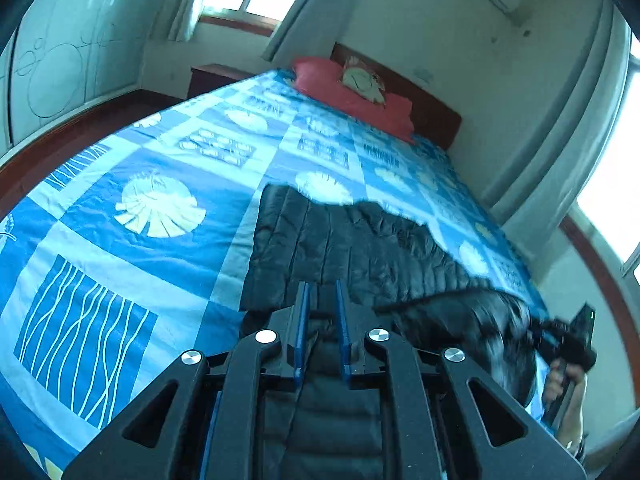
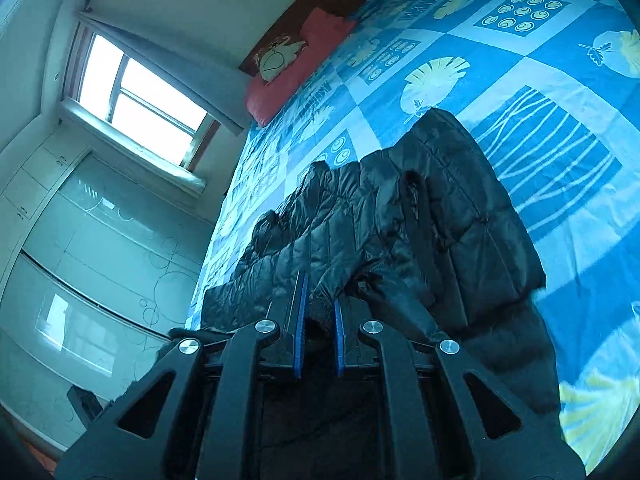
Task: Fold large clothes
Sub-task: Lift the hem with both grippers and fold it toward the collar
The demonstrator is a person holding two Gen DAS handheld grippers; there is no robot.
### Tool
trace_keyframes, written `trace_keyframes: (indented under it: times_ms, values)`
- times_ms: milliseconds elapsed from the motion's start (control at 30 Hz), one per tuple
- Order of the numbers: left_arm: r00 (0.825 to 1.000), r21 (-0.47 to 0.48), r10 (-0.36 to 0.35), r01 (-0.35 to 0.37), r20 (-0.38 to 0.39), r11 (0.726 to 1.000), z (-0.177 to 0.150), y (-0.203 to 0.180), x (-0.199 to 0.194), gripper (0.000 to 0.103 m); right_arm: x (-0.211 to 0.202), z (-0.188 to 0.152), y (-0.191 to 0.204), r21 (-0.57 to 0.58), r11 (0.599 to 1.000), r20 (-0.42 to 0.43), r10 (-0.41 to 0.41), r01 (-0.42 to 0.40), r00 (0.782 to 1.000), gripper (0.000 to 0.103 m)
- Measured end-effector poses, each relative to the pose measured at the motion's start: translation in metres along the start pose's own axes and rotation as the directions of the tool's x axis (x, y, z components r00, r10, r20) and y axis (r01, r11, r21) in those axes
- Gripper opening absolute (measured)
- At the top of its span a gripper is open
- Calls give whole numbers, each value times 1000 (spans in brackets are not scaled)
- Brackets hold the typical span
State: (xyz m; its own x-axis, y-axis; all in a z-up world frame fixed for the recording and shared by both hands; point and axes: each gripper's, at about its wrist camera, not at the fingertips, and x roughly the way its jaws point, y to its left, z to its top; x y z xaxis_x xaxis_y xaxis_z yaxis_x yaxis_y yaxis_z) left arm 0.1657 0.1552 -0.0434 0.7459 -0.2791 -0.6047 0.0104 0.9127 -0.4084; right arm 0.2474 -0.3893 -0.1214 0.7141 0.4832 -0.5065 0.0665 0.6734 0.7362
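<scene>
**Left wrist view: black jacket under both claws**

Left wrist view: left gripper (image 1: 323, 286) over near edge of black puffer jacket (image 1: 352, 240) on blue bedspread (image 1: 120, 208), jaws narrowly parted, fabric between; pinch unclear. Right wrist view: right gripper (image 2: 319, 292) narrowly parted around a bunched jacket fold, grip likewise unclear.

Our left gripper (image 1: 322, 292) pinches the near hem of the black puffer jacket (image 1: 340, 240); blue patterned bedspread (image 1: 140, 200) stretches ahead and leftward.
</scene>
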Motion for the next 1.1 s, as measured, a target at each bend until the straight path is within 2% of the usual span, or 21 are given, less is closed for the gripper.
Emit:
trace_keyframes:
  times_ms: [33, 67, 100, 133, 167, 200, 233, 300, 333, 400, 467, 533, 600, 733, 767, 933, 1067, 1100]
  values:
    - [1000, -5, -8, 7, -28, 1000, -2, 4, 7, 18, 4, 1, -2, 5, 1000, -3, -11, 11, 1000, 19]
    - [998, -10, -19, 18, -53, 1000, -4, 7, 15, 30, 9, 1, -5, 13, 1000, -12, -27, 27, 1000, 25]
    - [996, -21, -28, 26, -87, 999, -9, 12, 24, 37, 13, 2, -7, 15, 999, -20, -31, 32, 999, 38]
    - [995, -26, -20, 17, -102, 1000, -13, 15, 31, 46, 13, 1, -9, 15, 999, -17, -36, 37, 999, 46]
    - [994, -25, -14, 12, -112, 1000, -16, 18, 35, 48, 11, 2, -9, 16, 999, -11, -38, 38, 999, 59]
    - [993, -20, -6, 4, -117, 1000, -19, 19, 38, 48, 7, 1, -9, 15, 1000, -4, -27, 28, 1000, 61]
    - [993, -14, 5, -7, -121, 1000, -21, 21, 41, 49, 4, 1, -9, 12, 1000, -1, -15, 15, 1000, 61]
    - [992, -21, 17, -20, -124, 1000, -23, 27, 45, 56, -11, 2, -7, -4, 1000, 19, 4, -3, 1000, 62]
    - [992, -26, 9, -13, -128, 1000, -24, 29, 46, 61, -18, 2, -7, -22, 1000, 27, 2, -2, 1000, 63]
    - [990, -35, -13, 8, -141, 999, -25, 34, 48, 62, -25, 3, -8, -69, 997, 21, -17, 18, 1000, 65]
    - [984, -47, -56, 49, -169, 998, -26, 37, 55, 65, -26, 6, -11, -117, 991, 6, -61, 61, 998, 65]
    - [975, -55, -94, 85, -200, 995, -26, 38, 63, 66, -21, 8, -17, -161, 984, -46, -78, 70, 996, 65]
    - [967, -47, -99, 91, -233, 995, -27, 37, 72, 66, -14, 8, -24, -182, 980, -87, -96, 79, 992, 65]
    - [965, 15, -66, 72, -253, 997, -29, 30, 78, 64, 2, 7, -37, -235, 967, -146, -137, 100, 980, 65]
    - [965, 28, -59, 69, -257, 997, -29, 28, 79, 60, 5, 7, -38, -246, 965, -155, -135, 94, 979, 65]
    - [965, 47, -47, 61, -260, 997, -30, 26, 80, 58, 15, 7, -30, -306, 952, -197, -93, 29, 976, 65]
    - [963, 60, -25, 43, -269, 997, -32, 25, 86, 49, 33, 6, -27, -354, 933, -233, -157, 67, 960, 65]
    - [962, 69, -16, 36, -271, 997, -33, 22, 86, 47, 37, 4, -27, -357, 931, -245, -164, 68, 956, 57]
